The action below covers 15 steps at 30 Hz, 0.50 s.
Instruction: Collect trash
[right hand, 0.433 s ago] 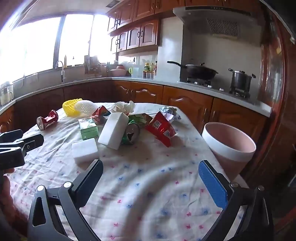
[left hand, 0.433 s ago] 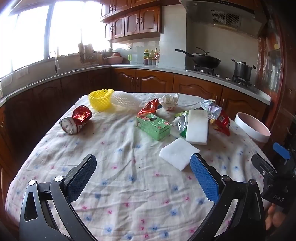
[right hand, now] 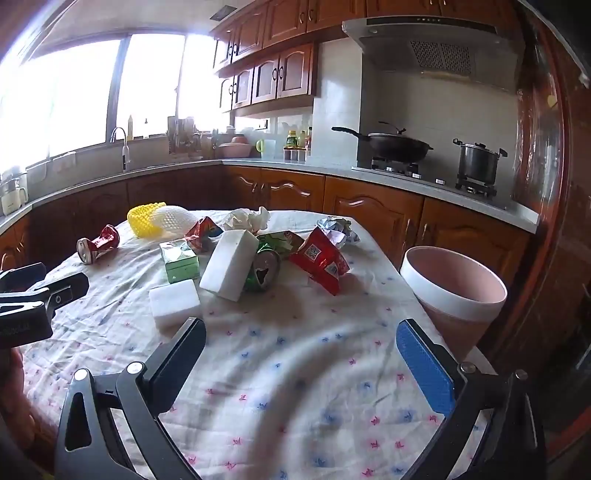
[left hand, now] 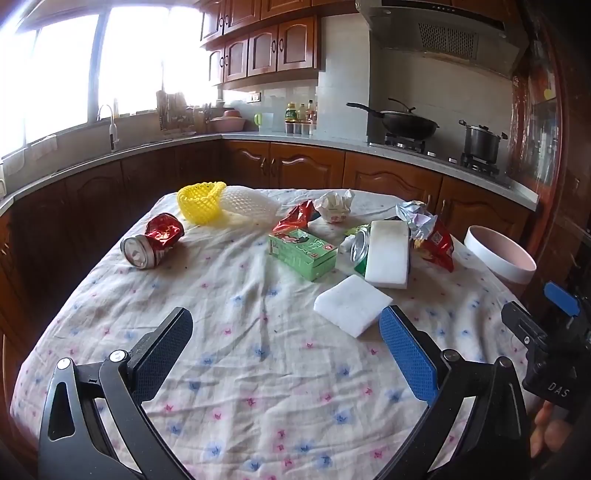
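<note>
Flowered tablecloth point(left hand: 258, 369): two crushed cans point(left hand: 153, 242), two foam blocks point(left hand: 351, 308).

Behind the table's flowered cloth point(left hand: 258, 369), a wok point(left hand: 406, 123) and a steel pot point(left hand: 480, 142) sit on the stove under a range hood point(left hand: 443, 33), with a faucet point(left hand: 110, 127) by the bright window point(left hand: 66, 74) and wooden cabinets point(left hand: 280, 44) above.

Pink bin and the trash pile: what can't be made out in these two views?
- Pink bin: its bottom is hidden by its own wall, in the right wrist view.
- Green can: body hidden behind the white foam block, left wrist view.
- Counter bottles: too small to read.
</note>
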Each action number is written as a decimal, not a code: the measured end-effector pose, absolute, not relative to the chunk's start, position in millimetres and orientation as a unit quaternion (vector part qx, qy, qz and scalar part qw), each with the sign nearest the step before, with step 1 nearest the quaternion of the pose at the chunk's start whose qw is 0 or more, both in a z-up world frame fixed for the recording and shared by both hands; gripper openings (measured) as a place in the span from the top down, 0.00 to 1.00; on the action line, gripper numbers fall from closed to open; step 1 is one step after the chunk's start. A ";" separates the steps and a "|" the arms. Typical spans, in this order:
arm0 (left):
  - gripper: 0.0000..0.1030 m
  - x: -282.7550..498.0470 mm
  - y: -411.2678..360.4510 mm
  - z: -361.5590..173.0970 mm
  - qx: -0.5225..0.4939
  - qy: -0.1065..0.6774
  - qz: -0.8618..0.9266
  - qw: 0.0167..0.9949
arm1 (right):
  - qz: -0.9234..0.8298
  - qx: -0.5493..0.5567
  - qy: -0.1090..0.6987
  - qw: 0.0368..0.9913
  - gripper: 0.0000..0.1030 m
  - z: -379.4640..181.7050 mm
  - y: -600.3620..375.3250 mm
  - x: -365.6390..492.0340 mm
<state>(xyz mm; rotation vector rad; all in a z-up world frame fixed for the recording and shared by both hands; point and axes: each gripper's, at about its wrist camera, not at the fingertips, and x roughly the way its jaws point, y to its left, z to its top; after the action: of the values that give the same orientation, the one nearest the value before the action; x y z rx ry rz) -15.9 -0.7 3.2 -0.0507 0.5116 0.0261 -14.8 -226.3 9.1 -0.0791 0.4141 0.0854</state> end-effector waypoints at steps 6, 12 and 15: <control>0.00 -17.7 -1.1 4.4 -0.024 0.251 0.011 0.968 | 0.043 -0.030 0.207 0.977 0.00 9.0 -225.3 -11.5; 0.00 -18.2 -2.5 5.8 -0.023 0.251 0.009 0.968 | 0.044 -0.026 0.206 0.977 0.00 11.2 -226.8 -10.5; 0.00 -18.6 -3.8 6.1 -0.023 0.251 0.008 0.968 | 0.044 -0.024 0.204 0.978 0.00 12.1 -227.1 -10.4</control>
<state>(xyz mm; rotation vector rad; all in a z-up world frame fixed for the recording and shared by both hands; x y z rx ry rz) -18.6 -3.8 6.1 -0.0471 0.5074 0.0156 -10.4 -227.1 12.1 -0.0482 0.4120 0.0877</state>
